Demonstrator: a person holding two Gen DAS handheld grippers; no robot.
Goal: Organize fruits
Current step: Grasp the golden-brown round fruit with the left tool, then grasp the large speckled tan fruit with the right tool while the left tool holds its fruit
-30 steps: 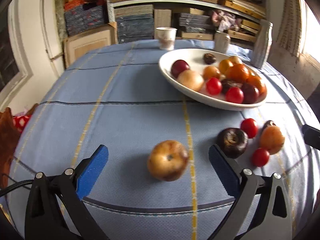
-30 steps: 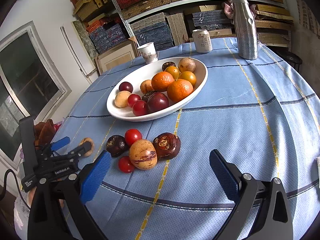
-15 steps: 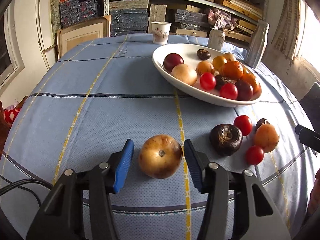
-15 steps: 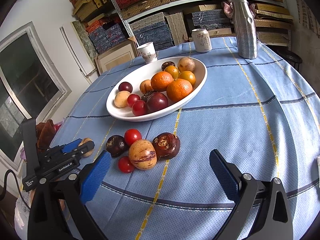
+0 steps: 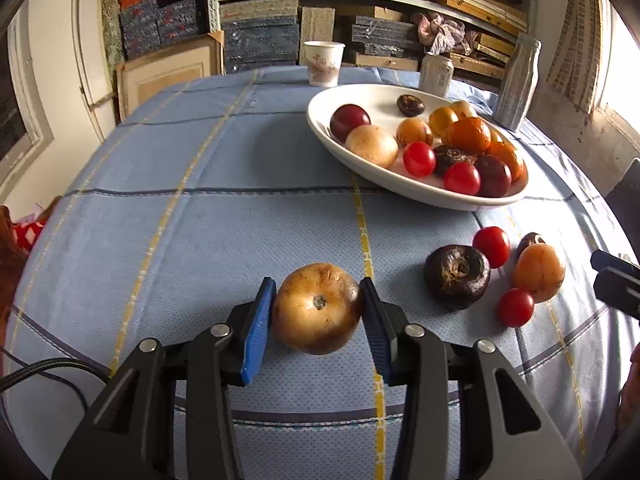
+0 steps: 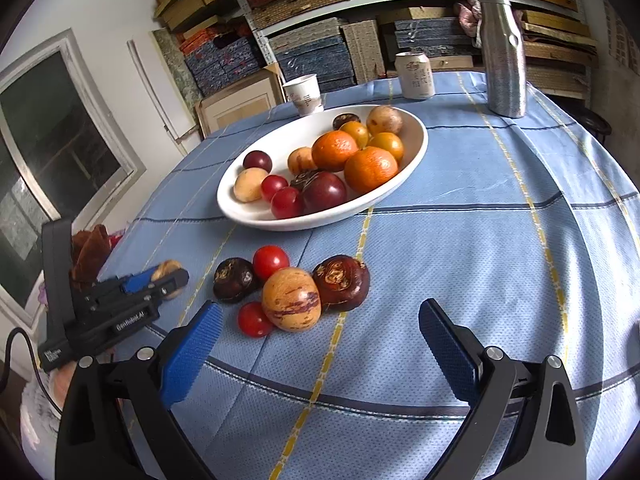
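**Left fingers close on a tan fruit**

The left gripper (image 5: 318, 312) has just been closing, and its two blue pads (image 5: 258, 332) now sit against either side of a round tan fruit (image 5: 317, 307) — the fruit fills the gap between them, stem end facing the camera, low over the blue checked tablecloth (image 5: 200, 240). From the right wrist view the same fruit peeks out past the left fingertips at the table's near-left edge.

The right gripper (image 6: 320, 344) stands wide with nothing between its fingers. Just ahead of it lies a small cluster — a striped orange fruit (image 6: 291, 299), two dark brown ones and two cherry tomatoes. Farther back, the white oval bowl (image 6: 256, 216) holds oranges, plums and tomatoes.
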